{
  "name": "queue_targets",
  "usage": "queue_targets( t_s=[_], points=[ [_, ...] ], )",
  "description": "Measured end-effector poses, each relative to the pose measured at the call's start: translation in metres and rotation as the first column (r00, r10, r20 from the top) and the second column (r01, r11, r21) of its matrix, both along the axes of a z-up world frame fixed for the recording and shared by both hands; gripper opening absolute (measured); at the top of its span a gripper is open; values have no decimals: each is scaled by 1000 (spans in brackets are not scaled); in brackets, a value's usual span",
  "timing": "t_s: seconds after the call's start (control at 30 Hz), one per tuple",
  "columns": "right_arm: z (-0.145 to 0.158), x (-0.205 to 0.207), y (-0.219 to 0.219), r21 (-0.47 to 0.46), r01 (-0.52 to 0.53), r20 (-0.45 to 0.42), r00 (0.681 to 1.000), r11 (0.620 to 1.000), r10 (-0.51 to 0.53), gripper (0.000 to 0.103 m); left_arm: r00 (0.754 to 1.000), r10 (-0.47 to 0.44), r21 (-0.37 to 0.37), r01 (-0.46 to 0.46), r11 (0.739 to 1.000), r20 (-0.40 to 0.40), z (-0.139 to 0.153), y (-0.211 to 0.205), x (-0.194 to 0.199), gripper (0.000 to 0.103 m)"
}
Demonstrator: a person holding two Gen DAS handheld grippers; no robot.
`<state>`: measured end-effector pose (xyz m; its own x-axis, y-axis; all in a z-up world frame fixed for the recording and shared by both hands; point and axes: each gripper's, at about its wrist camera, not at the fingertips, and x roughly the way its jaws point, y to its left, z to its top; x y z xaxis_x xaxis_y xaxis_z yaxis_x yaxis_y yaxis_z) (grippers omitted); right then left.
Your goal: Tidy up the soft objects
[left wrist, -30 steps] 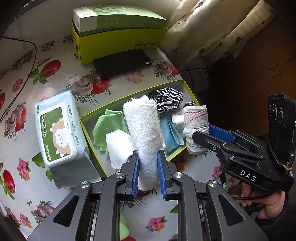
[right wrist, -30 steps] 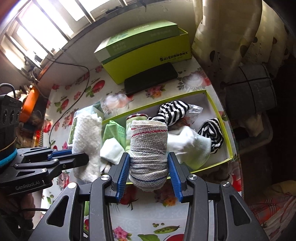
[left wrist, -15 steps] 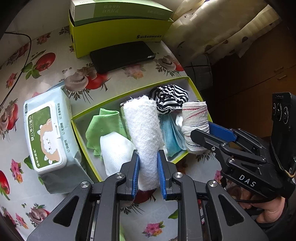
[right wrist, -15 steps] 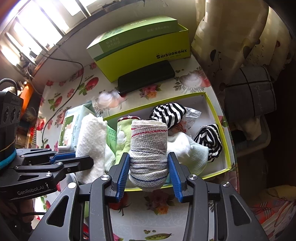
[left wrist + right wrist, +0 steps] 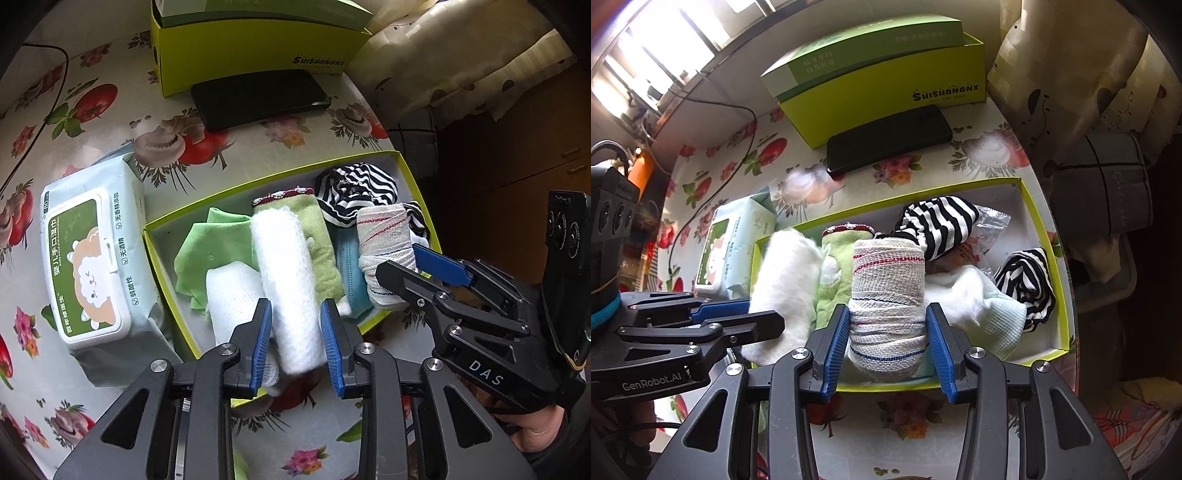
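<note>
Grippers (image 5: 295, 339) (image 5: 888, 345), two; rolls (image 5: 288, 280) (image 5: 886, 299), two.

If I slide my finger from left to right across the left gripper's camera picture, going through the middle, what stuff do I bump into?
Wet wipes pack → green cloth → white fluffy towel roll in the left gripper → blue face mask → bandage-like cloth roll → right gripper.
</note>
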<state>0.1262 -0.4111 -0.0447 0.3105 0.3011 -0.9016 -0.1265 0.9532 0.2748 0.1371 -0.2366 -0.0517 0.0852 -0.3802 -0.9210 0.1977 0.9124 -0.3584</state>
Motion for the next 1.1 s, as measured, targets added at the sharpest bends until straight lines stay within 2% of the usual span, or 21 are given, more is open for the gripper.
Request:
queue_targets(
  t_s=[0.1,0.3,0.43,0.7,1.1],
  points=[
    [4,0,0,11,0,12,1000,1000,0,42,1000,18,-8,-18,1000,16,4,4,0,35],
    [13,-4,-1,17,7,27,1000,1000,-8,42,999,18,-5,-18,1000,30,11,8,-3,35],
    [20,-13,-1,7,19,32,999,1000,-20,42,998,-13,26,11,1000,62,19,6,-9,35],
    [31,-37,7,-39,44,26,999,998,-43,52,984,-104,120,87,989,147,34,2,-28,35],
    [52,-75,30,-111,38,52,998,993,-32,57,973,-110,167,76,983,204,51,18,-55,35]
  ],
)
